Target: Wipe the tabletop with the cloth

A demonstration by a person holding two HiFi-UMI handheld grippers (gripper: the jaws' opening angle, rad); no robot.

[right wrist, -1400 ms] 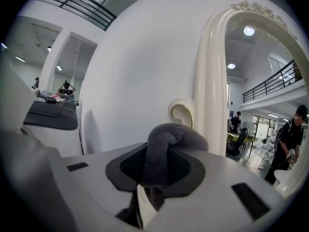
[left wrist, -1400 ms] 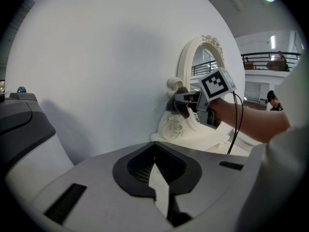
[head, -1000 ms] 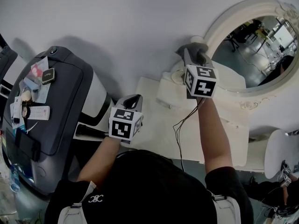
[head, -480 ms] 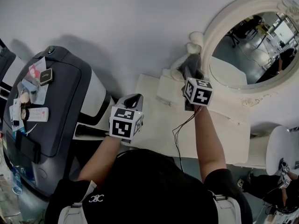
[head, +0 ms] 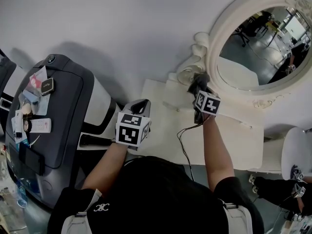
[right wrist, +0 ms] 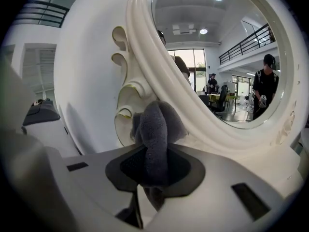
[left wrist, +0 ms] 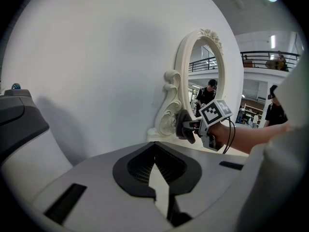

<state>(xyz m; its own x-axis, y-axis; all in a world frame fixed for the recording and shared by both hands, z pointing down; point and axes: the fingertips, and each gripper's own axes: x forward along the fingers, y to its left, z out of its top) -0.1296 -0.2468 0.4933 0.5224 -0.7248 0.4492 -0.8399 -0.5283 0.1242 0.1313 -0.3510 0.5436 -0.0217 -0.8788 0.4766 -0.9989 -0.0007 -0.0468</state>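
A dark grey cloth (right wrist: 154, 124) is bunched between the jaws of my right gripper (right wrist: 152, 153), which is shut on it. In the head view the cloth (head: 199, 81) sits at the foot of the oval mirror's white carved frame (head: 195, 57), at the back of the white tabletop (head: 161, 130). The left gripper view shows the cloth (left wrist: 186, 125) close beside the frame's scrollwork. My left gripper (head: 140, 104) hovers over the table's left part, about a hand's width from the right one. Its jaws (left wrist: 155, 151) are shut on nothing.
A large dark grey and white machine (head: 53, 111) stands against the table's left edge, with small items on top. The oval mirror (head: 253, 43) leans on the wall at the back right. A round white stool (head: 295, 160) is at the right. A black cable (head: 183, 140) trails from the right gripper.
My right gripper has drawn the cloth back toward me, from higher on the mirror frame down to its foot. The left gripper has hardly moved.
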